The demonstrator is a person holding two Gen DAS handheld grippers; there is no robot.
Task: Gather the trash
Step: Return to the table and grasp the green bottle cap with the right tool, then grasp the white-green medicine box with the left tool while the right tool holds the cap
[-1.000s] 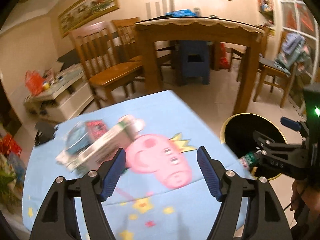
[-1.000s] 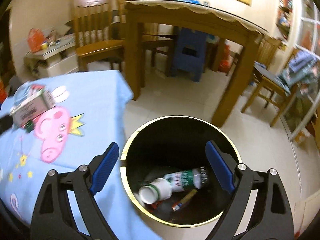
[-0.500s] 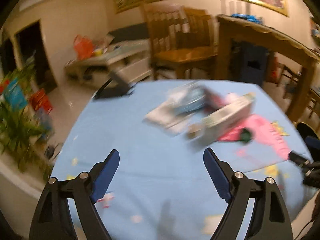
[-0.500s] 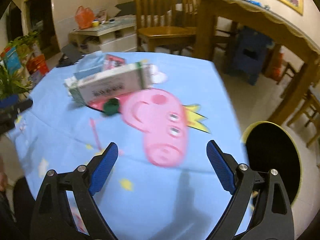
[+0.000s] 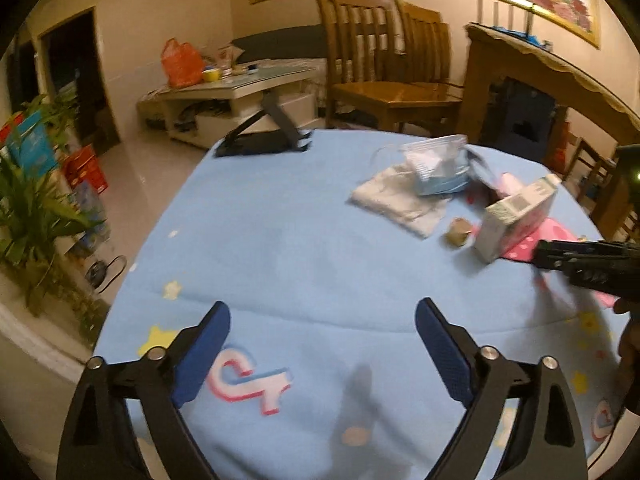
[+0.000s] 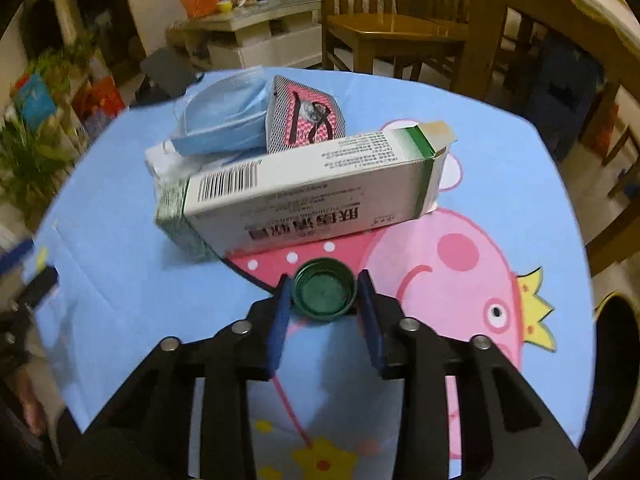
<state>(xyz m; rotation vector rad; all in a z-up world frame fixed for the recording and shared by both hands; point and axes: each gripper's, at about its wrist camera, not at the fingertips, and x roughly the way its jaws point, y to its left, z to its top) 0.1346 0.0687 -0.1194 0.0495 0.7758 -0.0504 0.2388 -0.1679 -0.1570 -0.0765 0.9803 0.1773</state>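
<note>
While right tongs (image 6: pixel 325 294) pinch the green cap (image 6: pixel 324 294), left tongs (image 5: pixel 322 334) gape empty (carton (image 6: pixel 304 192) print unreadable).

Two wrist fisheyes, both aimed over the blue tablecloth (image 5: pixel 280 248) from opposite sides of the trash pile.

Left wrist view: sits high and back behind the left gripper (image 5: pixel 322 322), looking across bare cloth toward the wooden chair (image 5: pixel 384 80); the white carton (image 5: pixel 516 216) lies far right, seen end-on. Right wrist view: low and close behind the right gripper (image 6: pixel 325 294), facing the carton's (image 6: pixel 304 196) long side. Shared: carton, blue face mask (image 6: pixel 224 114), chair, low white table (image 6: pixel 256 36). The right gripper enters the left view's right edge.
</note>
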